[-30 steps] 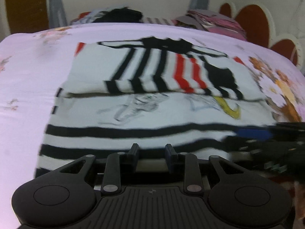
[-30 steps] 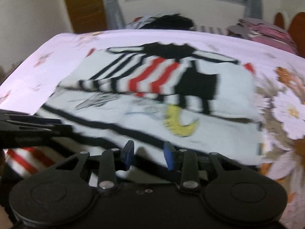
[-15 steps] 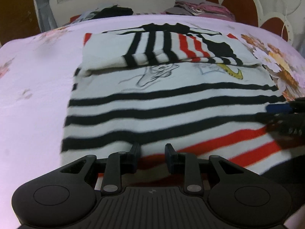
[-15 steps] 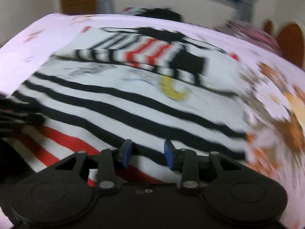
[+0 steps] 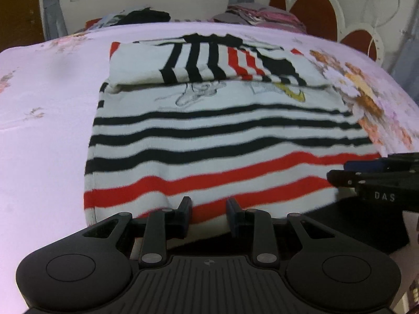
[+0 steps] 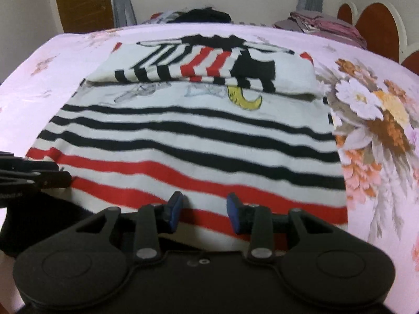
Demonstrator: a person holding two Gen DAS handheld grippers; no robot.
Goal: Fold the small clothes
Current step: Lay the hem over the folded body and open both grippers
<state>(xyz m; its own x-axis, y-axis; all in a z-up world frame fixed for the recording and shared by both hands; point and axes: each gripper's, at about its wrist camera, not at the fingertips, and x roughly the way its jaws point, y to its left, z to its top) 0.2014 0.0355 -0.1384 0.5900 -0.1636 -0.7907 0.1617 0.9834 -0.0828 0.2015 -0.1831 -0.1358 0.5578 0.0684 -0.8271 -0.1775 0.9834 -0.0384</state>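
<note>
A white shirt with black and red stripes lies flat on the pink floral bed sheet. Its far part, with the sleeves, is folded over the body. My left gripper hangs over the near red-striped hem toward its left side, jaws apart, no cloth pinched. My right gripper is over the same hem toward the right, blue pads apart with nothing gripped. In the right wrist view the shirt fills the middle. Each gripper shows at the edge of the other's view: the right gripper and the left gripper.
Piles of clothes lie along the bed's far edge: a dark heap and pink and grey folded pieces. A red and white scalloped headboard stands at the right. A black cloth lies at the near edge.
Both grippers have drawn back from the shirt's middle to its near hem. The red stripes at the bottom have come into view. The shirt itself lies as before.
</note>
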